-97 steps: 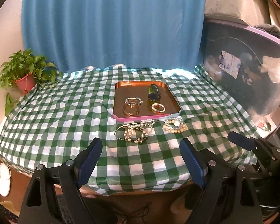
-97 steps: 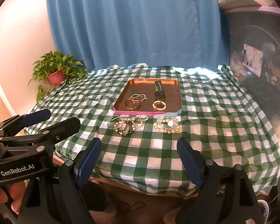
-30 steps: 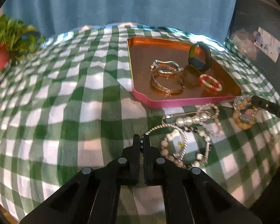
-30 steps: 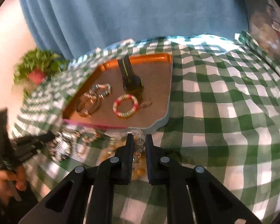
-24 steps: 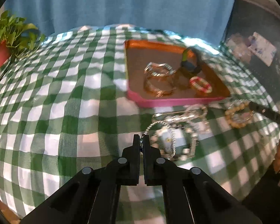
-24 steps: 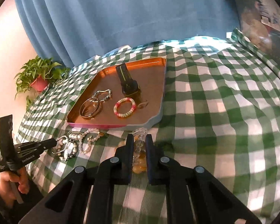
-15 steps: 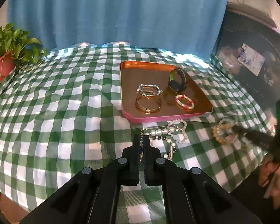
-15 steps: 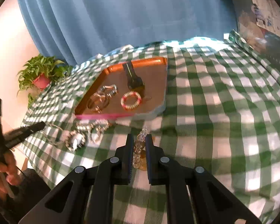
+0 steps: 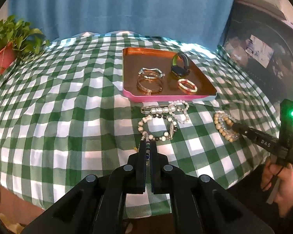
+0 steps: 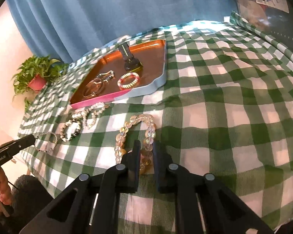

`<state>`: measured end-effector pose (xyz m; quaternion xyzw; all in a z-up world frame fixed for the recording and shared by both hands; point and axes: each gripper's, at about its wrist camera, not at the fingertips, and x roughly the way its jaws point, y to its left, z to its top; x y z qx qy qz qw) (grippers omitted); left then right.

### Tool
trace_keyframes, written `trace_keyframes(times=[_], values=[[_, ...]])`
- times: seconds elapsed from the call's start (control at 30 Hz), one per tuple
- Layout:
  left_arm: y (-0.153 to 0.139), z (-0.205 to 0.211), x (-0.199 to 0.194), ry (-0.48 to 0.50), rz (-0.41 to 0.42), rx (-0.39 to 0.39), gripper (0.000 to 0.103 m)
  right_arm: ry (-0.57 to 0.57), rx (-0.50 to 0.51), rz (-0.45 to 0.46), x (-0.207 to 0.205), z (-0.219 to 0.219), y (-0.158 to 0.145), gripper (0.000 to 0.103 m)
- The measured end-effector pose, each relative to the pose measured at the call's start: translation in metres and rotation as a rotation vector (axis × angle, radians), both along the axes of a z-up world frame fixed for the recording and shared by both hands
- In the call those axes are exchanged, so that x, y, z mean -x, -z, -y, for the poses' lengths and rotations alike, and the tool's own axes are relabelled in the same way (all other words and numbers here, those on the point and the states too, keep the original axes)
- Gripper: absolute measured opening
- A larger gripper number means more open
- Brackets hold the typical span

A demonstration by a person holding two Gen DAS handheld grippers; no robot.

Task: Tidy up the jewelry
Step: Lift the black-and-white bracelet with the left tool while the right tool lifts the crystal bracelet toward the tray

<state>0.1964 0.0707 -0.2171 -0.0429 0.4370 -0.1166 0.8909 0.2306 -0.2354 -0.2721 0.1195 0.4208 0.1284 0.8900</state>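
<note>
A copper tray with a pink front rim (image 9: 166,98) (image 10: 99,98) holds gold bangles (image 9: 149,84), a silver bracelet (image 9: 151,71), a red-white bead ring (image 9: 187,85) and a black watch (image 9: 180,66). My left gripper (image 9: 148,143) is shut on a thin beaded chain bracelet (image 9: 158,128), held low over the checked cloth in front of the tray; it also shows in the right wrist view (image 10: 46,142). My right gripper (image 10: 146,146) is shut on a bracelet of clear and amber beads (image 10: 134,130), which also shows in the left wrist view (image 9: 224,126).
A pearl pin and pale bead bracelets (image 9: 171,110) lie on the green checked cloth (image 9: 68,97) just before the tray. A potted plant (image 9: 5,44) stands at the far left. A blue curtain hangs behind; dark clutter sits at the right.
Both grippers closed on bracelets, then drew back and up from the cloth. The left one now holds its chain lifted; the right one has dropped back close to the cloth with its beads.
</note>
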Motion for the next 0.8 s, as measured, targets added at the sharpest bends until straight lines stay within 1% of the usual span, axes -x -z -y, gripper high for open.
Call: trace_keyframes(times=[0.1,0.17,0.27,0.33,0.4,0.47,0.53,0.57,0.6,0.63,0.67,0.7,0.73,0.8], values=[[-0.006,-0.003,0.001,-0.017,0.007,0.005,0.003,-0.008,-0.013,0.04,0.003,0.002,-0.01,0.012],[-0.01,-0.002,0.003,-0.014,0.016,-0.007,0.003,-0.025,-0.042,0.047,0.005,0.004,-0.014,0.012],[-0.012,-0.001,0.004,-0.008,0.023,-0.013,0.003,-0.038,-0.179,0.024,0.002,0.017,-0.01,0.012],[-0.011,-0.001,0.004,-0.008,0.021,-0.004,0.003,-0.038,-0.225,0.033,0.001,0.024,-0.013,0.011],[-0.01,-0.002,0.003,-0.006,0.021,0.002,0.003,-0.03,-0.246,0.056,0.0,0.03,-0.02,0.011],[-0.01,-0.002,0.001,0.003,0.021,0.005,0.003,-0.023,-0.241,0.075,0.0,0.032,-0.028,0.011],[-0.009,-0.001,-0.001,0.01,0.021,0.004,0.003,-0.017,-0.202,0.072,-0.002,0.031,-0.031,0.012],[-0.007,0.0,-0.003,0.014,0.017,0.007,0.003,-0.013,-0.156,0.032,-0.007,0.028,-0.026,0.013],[-0.006,0.001,-0.004,0.014,0.015,0.01,0.003,-0.018,-0.131,-0.01,-0.01,0.028,-0.018,0.017],[-0.005,0.0,-0.005,0.015,0.014,0.014,0.003,-0.01,-0.092,-0.073,-0.016,0.027,-0.006,0.021],[-0.004,0.0,-0.005,0.015,0.014,0.02,0.003,0.019,-0.071,-0.102,-0.018,0.03,0.004,0.02],[-0.003,-0.001,-0.005,0.014,0.015,0.023,0.003,0.033,-0.073,-0.085,-0.015,0.032,0.002,0.028],[-0.002,-0.003,-0.005,0.01,0.015,0.028,0.003,0.054,-0.052,-0.082,-0.013,0.035,-0.003,0.03],[0.001,-0.007,-0.005,0.004,0.013,0.038,0.003,0.082,-0.029,-0.033,-0.006,0.041,-0.012,0.03]])
